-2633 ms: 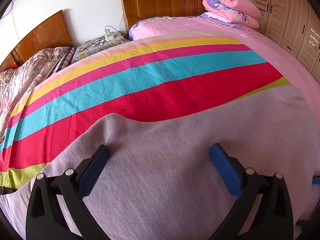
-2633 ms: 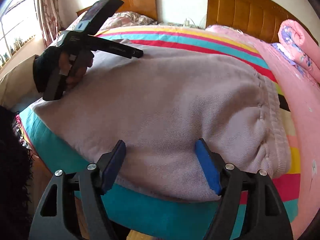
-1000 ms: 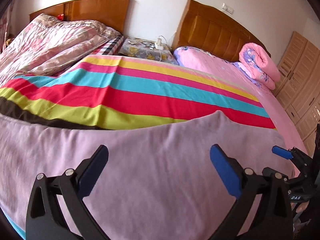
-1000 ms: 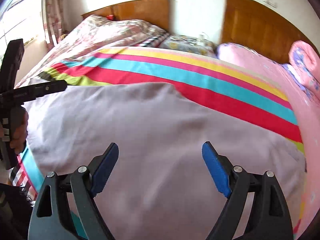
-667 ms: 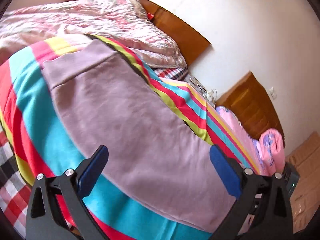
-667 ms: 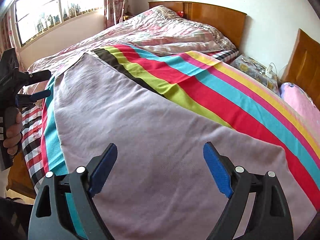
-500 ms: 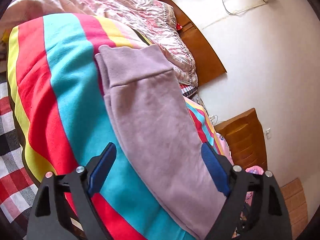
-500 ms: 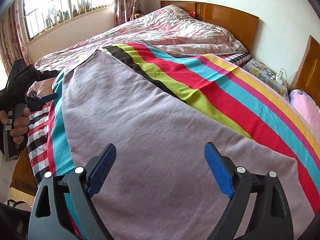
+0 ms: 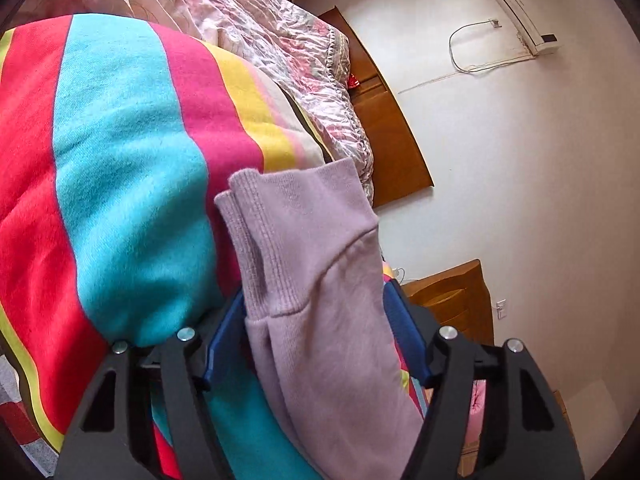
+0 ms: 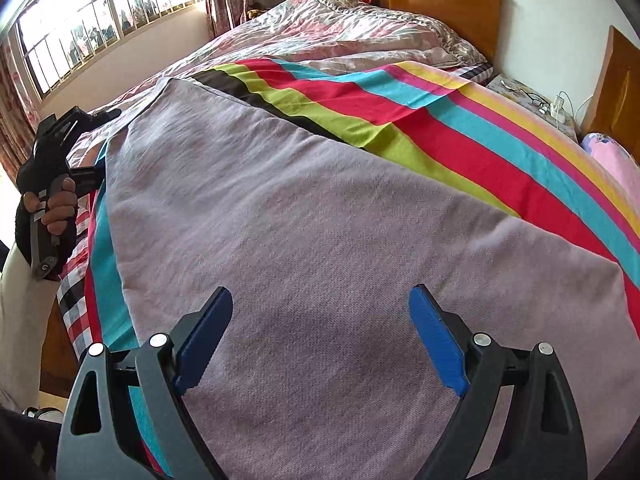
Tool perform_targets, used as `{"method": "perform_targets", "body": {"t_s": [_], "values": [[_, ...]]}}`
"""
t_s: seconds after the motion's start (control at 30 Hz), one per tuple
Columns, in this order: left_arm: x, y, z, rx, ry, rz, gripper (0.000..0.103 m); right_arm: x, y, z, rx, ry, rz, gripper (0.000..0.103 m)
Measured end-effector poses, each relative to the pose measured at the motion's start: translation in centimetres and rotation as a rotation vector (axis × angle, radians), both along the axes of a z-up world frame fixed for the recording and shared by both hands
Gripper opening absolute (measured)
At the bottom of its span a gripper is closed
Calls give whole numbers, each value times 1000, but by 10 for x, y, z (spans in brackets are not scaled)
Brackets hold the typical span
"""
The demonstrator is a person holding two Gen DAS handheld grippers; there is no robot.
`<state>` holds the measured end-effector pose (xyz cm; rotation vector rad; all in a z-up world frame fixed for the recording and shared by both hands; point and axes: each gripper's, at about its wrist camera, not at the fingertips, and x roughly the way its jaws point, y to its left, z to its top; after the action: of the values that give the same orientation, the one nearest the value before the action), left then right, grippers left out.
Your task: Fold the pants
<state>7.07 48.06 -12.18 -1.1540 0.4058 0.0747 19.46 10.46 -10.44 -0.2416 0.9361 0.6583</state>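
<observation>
The lilac pants [image 10: 320, 216] lie stretched lengthwise on the striped blanket [image 10: 500, 152] of the bed, the two legs apparently laid one over the other, so a first lengthwise fold looks done; the folds across the length are, I judge, still to come. The left tool [image 9: 316, 312] sits at the ribbed cuffs [image 9: 280, 232], its jaws closing with the cuff cloth between them; the blue pads look close beside the cloth, but a firm pinch is not yet plain. The right tool [image 10: 320, 332] hovers spread wide over the broad part of the pants, nothing between its jaws. Compared with a second ago, the left tool has swept from the middle of the garment out to the cuff end and rolled over, narrowing from fully spread; the right tool's view has swung toward the window side, its gape about the same.
</observation>
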Motion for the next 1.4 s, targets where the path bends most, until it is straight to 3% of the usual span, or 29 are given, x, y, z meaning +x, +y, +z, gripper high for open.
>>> {"method": "perform_targets", "body": {"t_s": [0.07,0.13,0.2,0.33,0.47,0.53,0.6,0.77,0.8,0.9,1.0,1.07,1.17,1.23,1.3,1.37,1.4], "values": [[3,8,0,-12,-14,6,54,-2,1,-3,-4,6,3,87],[6,13,0,12,12,1,40,-4,1,-1,9,0,3,87],[8,13,-2,36,27,-6,33,-5,5,6,40,-12,15,87],[5,13,-8,64,25,-5,16,-3,34,21,79,-46,97,87],[4,8,-6,106,43,11,14,1,79,11,62,-14,191,87],[7,6,4,140,62,20,12,-2,96,-5,-37,-10,210,88],[11,1,24,192,66,22,11,-13,100,-13,-87,-96,247,89],[20,-61,115,474,20,-31,11,-13,81,-8,-60,-85,230,89],[24,-84,137,547,-3,-59,11,-12,67,1,-9,-91,203,89],[39,-176,195,783,-84,-184,11,2,-8,38,228,-94,47,89],[42,-291,218,1001,-176,-360,11,13,-107,68,345,-161,-188,89],[42,-369,205,1103,-216,-516,12,11,-176,81,379,-209,-353,89],[40,-474,144,1220,-193,-791,12,-4,-268,88,412,-248,-572,89],[44,-520,88,1237,-119,-983,15,-19,-310,84,404,-249,-679,90],[48,-543,48,1228,-62,-1111,19,-31,-333,72,393,-218,-721,90],[43,-548,44,1231,-87,-1136,34,-43,-338,59,383,-179,-715,90],[39,-543,53,1207,-132,-1137,52,-48,-335,53,387,-157,-695,90]]}}
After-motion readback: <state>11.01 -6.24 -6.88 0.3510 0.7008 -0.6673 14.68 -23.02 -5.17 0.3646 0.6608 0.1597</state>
